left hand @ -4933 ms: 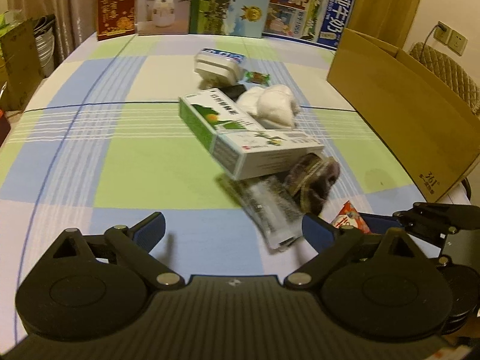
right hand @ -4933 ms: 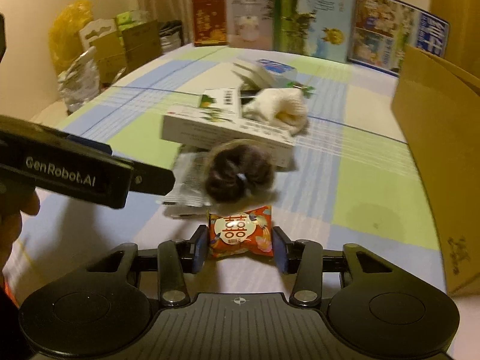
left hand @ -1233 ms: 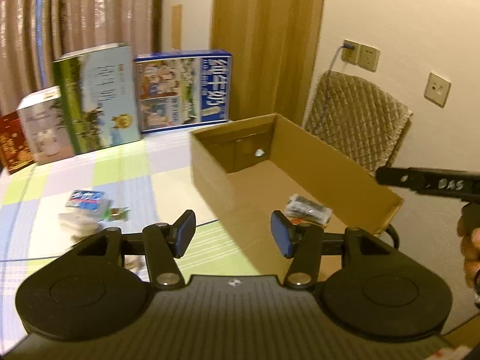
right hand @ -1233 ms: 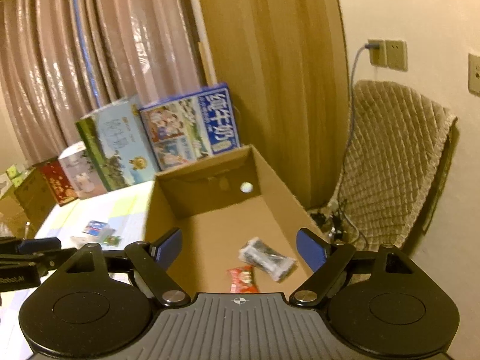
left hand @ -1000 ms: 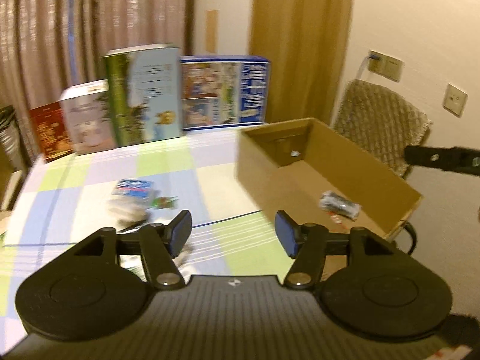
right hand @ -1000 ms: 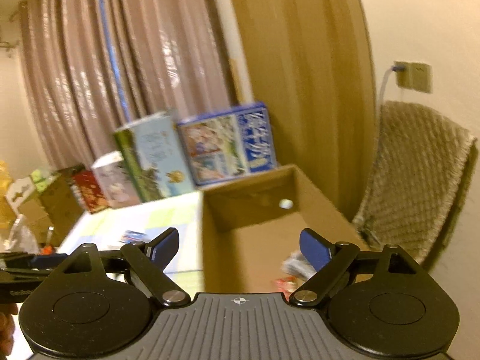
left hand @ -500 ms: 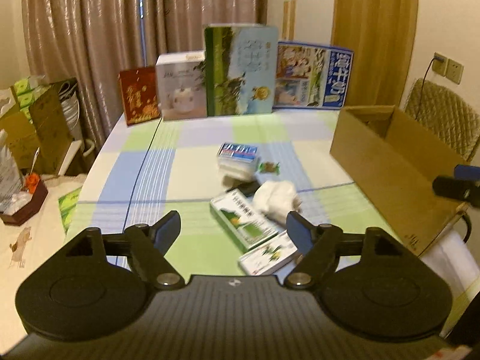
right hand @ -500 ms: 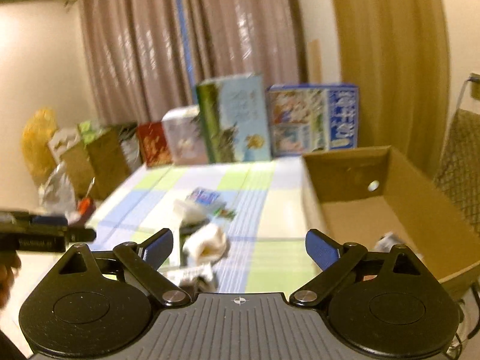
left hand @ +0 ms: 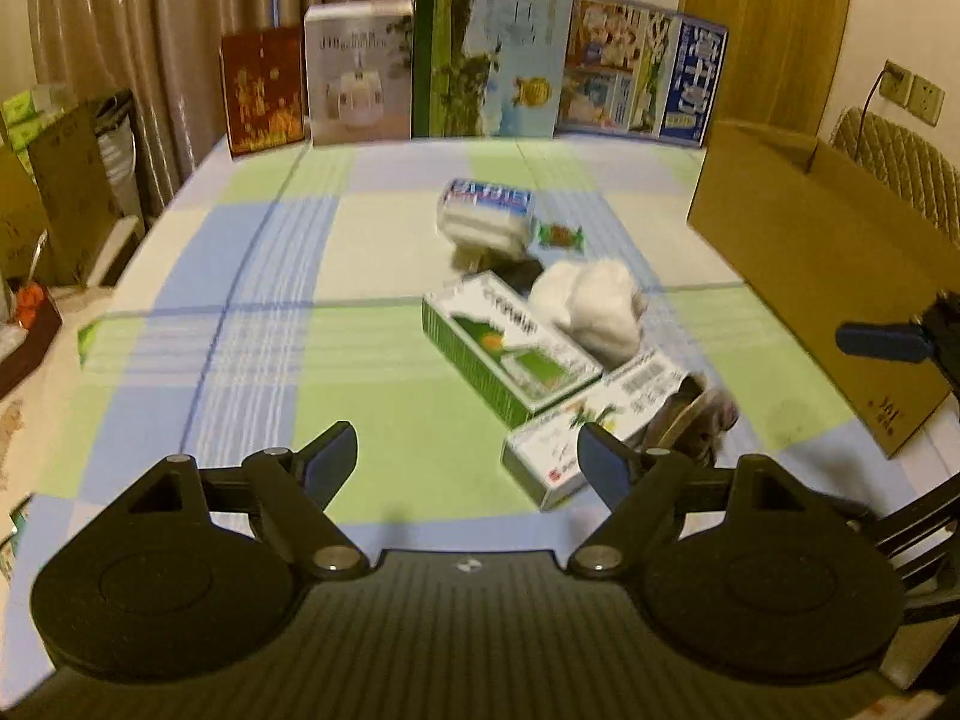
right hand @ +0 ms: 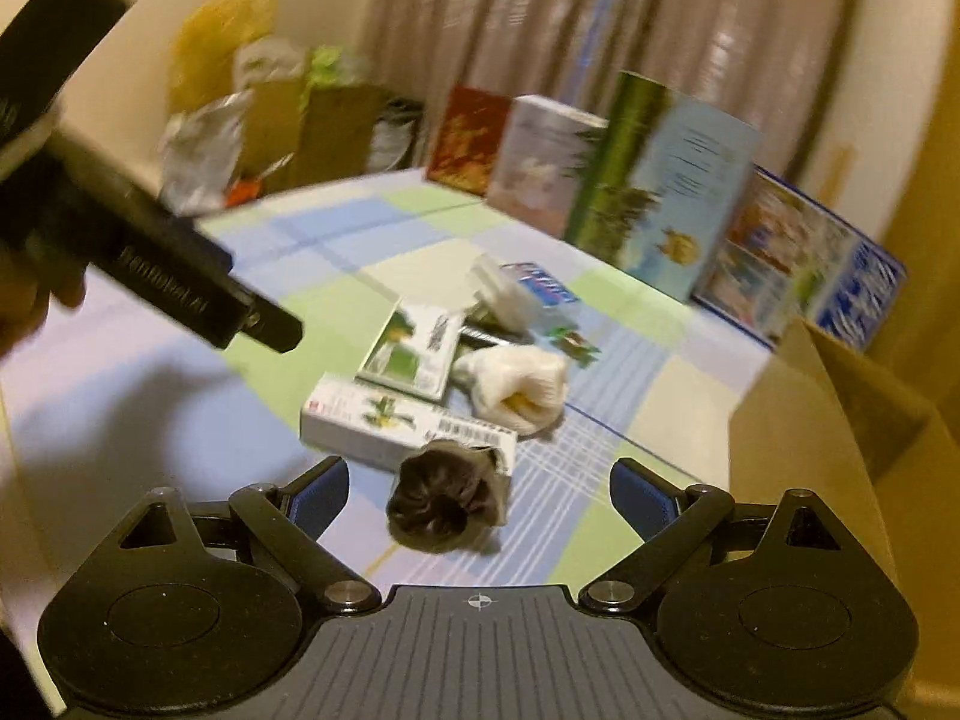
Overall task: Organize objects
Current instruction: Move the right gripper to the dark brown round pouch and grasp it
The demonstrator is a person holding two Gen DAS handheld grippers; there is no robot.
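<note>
A small pile lies on the checked tablecloth: a green-and-white box [left hand: 507, 348], a white box with a barcode [left hand: 591, 429], a white cloth bundle [left hand: 591, 309], a dark hair scrunchie [right hand: 444, 501], a blue-topped tissue pack [left hand: 486, 216] and a green-wrapped candy [left hand: 561, 235]. My left gripper [left hand: 468, 462] is open, low over the cloth in front of the boxes. My right gripper [right hand: 480, 495] is open, with the scrunchie lying between and just beyond its fingers. The brown cardboard box [left hand: 822, 276] stands at the right table edge.
Tall printed cartons [left hand: 492, 42] line the table's far edge before the curtain. Bags and cartons [right hand: 264, 120] sit off the table's left side. A quilted chair [left hand: 900, 174] stands behind the cardboard box. Open cloth lies left of the pile.
Both grippers swung away from over the cardboard box back to the table and came down toward the pile. The red snack packet and clear packet now lie in the box.
</note>
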